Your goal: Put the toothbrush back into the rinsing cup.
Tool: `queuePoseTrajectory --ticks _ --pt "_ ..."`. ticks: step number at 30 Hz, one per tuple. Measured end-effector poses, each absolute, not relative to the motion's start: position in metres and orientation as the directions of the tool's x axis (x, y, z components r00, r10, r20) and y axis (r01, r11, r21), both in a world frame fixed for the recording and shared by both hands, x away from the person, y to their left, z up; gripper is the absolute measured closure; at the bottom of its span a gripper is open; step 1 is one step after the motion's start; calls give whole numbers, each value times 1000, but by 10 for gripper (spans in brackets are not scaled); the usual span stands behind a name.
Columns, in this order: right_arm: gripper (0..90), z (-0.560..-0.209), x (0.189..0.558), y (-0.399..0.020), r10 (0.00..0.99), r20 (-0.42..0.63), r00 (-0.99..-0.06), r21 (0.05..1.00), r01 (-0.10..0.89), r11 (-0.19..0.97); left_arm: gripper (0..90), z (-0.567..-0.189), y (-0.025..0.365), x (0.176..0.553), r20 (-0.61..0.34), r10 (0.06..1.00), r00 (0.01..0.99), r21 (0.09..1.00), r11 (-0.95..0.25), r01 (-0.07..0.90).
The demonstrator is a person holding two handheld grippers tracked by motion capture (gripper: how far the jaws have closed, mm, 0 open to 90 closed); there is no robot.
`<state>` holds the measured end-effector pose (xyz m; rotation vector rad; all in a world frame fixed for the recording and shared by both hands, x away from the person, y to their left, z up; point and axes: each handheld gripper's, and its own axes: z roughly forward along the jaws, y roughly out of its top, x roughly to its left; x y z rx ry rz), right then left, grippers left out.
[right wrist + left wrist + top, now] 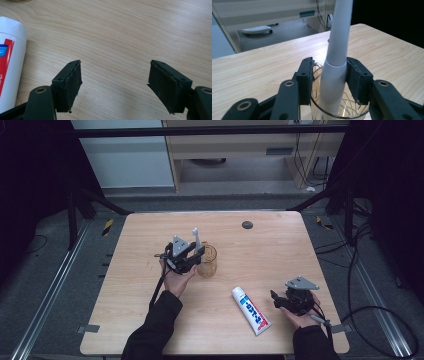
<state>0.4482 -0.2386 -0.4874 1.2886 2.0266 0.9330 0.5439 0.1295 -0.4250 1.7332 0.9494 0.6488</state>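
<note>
- Left gripper (329, 75): jaws parted around the white toothbrush handle (337, 62); a gap shows beside the left pad.
- Handle stands in the amber glass cup (342, 110) on the wooden table (262, 65).

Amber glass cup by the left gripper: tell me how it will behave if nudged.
The amber glass cup looks rigid and probably breakable. A tall white toothbrush handle leans inside it, so a sideways nudge from the left gripper might tip it. On the smooth wooden table it would likely slide.
</note>
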Motion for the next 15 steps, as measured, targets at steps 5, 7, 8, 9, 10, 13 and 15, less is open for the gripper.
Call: queuePoseTrajectory --ticks 5,7,8,9,10,13,15 --pt "264 -487 448 -238 920 -85 -382 794 532 294 540 -425 131 542 -13 834 551 937 -182 297" --pt "259 -487 448 -239 919 -86 -384 795 530 295 536 -423 132 539 -7 833 553 937 -187 294" --pt "258 -487 448 -239 919 -86 -385 795 529 296 530 -422 134 537 -3 832 555 937 -191 292" --pt "257 -487 448 -239 919 -86 -385 796 528 296 524 -421 134 536 3 830 558 936 -198 290" --pt "255 -487 448 -238 919 -85 -385 797 527 295 516 -420 135 534 7 829 560 934 -205 291" --pt "251 -486 447 -237 919 -82 -386 797 528 292 503 -421 137 531 -4 826 564 931 -204 304" --pt "248 -484 447 -237 919 -75 -387 799 528 287 502 -421 139 530 -24 823 567 928 -193 318"
